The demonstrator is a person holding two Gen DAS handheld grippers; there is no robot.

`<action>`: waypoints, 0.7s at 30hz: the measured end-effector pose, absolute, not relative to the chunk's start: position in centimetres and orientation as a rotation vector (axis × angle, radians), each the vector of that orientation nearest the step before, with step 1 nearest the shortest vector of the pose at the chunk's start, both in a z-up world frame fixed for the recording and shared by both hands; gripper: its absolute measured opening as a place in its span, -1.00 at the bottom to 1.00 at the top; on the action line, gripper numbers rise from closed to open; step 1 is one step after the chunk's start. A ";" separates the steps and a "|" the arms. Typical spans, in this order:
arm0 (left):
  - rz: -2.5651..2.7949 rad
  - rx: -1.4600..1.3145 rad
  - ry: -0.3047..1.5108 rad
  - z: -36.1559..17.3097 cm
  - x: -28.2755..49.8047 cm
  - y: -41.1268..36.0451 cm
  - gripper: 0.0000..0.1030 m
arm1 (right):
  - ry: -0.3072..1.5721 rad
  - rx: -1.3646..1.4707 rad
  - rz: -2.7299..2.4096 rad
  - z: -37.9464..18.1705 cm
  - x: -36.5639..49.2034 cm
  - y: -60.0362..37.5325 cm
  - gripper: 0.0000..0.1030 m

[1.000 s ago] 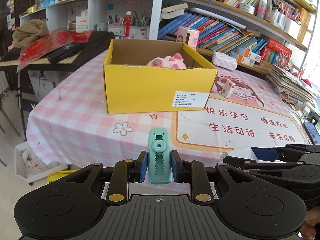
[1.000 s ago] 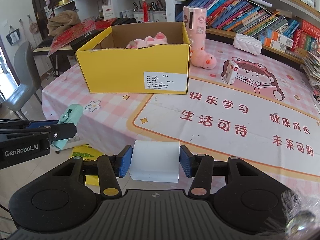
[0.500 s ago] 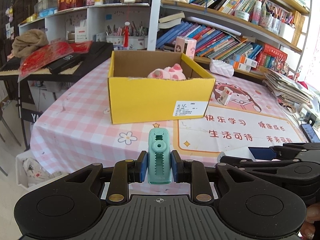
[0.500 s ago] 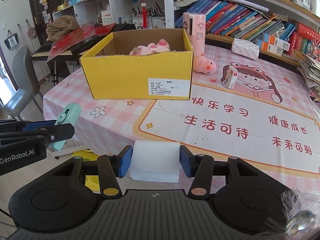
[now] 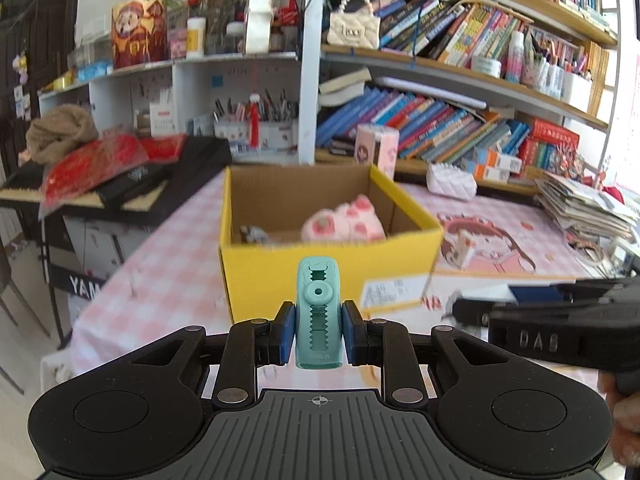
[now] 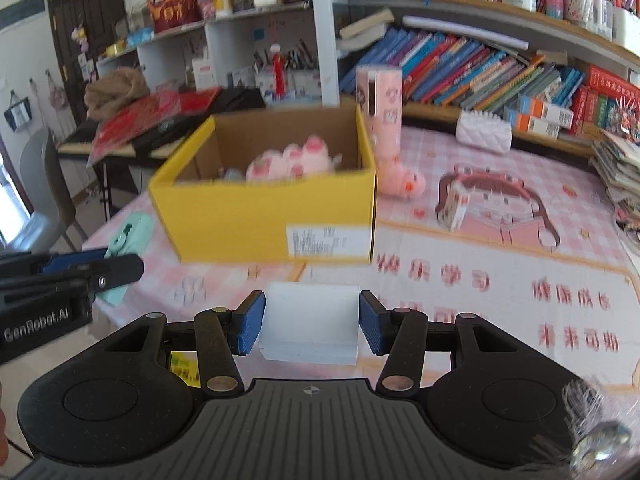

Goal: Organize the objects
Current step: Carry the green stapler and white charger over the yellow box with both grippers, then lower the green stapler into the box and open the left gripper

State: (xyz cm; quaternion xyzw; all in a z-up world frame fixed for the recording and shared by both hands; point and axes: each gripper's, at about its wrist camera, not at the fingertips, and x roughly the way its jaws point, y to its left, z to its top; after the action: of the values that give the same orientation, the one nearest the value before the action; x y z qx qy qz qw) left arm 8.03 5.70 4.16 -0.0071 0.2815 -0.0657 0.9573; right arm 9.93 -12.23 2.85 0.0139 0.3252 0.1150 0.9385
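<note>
We carry both loads short of the yellow box (image 5: 320, 256): left gripper (image 5: 318, 332) clamps the teal clip (image 5: 318, 316), right gripper (image 6: 311, 322) pinches the white pad (image 6: 310, 326). Let's clear the near wall before releasing.

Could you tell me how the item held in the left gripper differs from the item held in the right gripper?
The teal toothed clip in the left gripper is narrow, stands upright and has a notched, ridged face; the white block in the right gripper is wide, low and plain. The left fingers sit close together, the right fingers far apart. Both items are clamped between blue pads, short of the yellow box.
</note>
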 end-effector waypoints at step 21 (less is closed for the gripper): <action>-0.003 0.022 0.580 3.7 21.0 4.9 -0.55 | 0.546 -0.026 0.355 5.8 25.8 -11.0 -0.06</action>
State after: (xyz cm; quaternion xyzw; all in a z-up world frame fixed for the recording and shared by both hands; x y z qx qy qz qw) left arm 20.97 4.90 3.71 0.0108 0.2860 -0.0014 0.9582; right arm 25.77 -11.01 5.83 -0.0128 0.2682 0.1745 0.9473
